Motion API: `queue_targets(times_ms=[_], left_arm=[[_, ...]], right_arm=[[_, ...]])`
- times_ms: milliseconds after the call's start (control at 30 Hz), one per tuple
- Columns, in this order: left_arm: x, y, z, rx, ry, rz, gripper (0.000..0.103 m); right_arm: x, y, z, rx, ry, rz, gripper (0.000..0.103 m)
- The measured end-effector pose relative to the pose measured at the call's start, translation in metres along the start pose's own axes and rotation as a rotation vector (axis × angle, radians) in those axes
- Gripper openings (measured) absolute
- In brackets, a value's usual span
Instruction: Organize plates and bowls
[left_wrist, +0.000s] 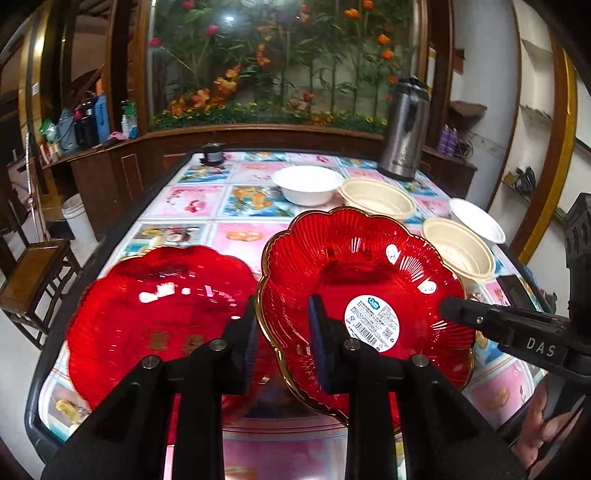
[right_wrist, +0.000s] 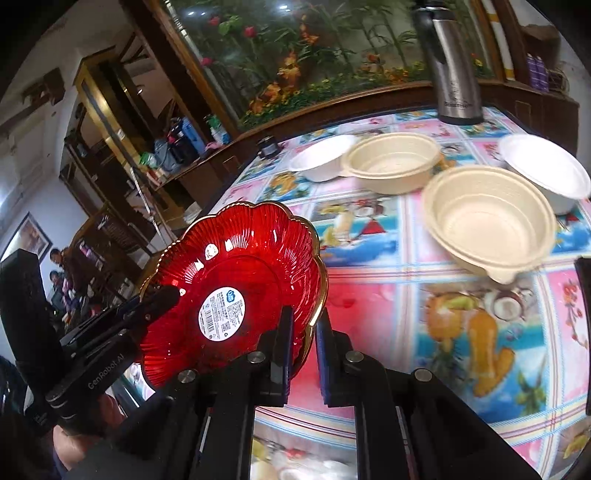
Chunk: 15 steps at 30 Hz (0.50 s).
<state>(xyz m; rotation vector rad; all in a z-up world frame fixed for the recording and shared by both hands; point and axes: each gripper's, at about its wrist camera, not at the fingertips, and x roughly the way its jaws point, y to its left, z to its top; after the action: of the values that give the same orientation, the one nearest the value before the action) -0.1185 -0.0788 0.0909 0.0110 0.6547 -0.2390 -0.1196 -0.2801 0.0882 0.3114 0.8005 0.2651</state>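
A red scalloped plate with a gold rim and a white label (left_wrist: 365, 291) (right_wrist: 236, 291) is lifted and tilted above the table. My left gripper (left_wrist: 282, 343) straddles its left rim; my right gripper (right_wrist: 304, 347) is shut on its opposite rim and shows in the left wrist view (left_wrist: 458, 314). A second red plate (left_wrist: 159, 310) lies flat on the table to the left. Two cream bowls (left_wrist: 376, 199) (left_wrist: 458, 247) and two white bowls (left_wrist: 308, 182) (left_wrist: 476, 221) stand behind.
The table has a colourful patterned cloth (left_wrist: 192, 199). A steel thermos (left_wrist: 404, 129) stands at the back right and a small dark jar (left_wrist: 213, 153) at the back left. A wooden chair (left_wrist: 33, 273) and a white bucket (left_wrist: 77, 221) stand left of the table.
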Motion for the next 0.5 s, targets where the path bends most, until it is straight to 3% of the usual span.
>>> queue_targets(times_ms=[500], left_arm=[[-0.01, 0.085, -0.009, -0.152, -0.008, 0.145, 0.022]], right_arm=[[0.06, 0.088, 0.018, -0.153, 0.086, 0.092, 0.012]])
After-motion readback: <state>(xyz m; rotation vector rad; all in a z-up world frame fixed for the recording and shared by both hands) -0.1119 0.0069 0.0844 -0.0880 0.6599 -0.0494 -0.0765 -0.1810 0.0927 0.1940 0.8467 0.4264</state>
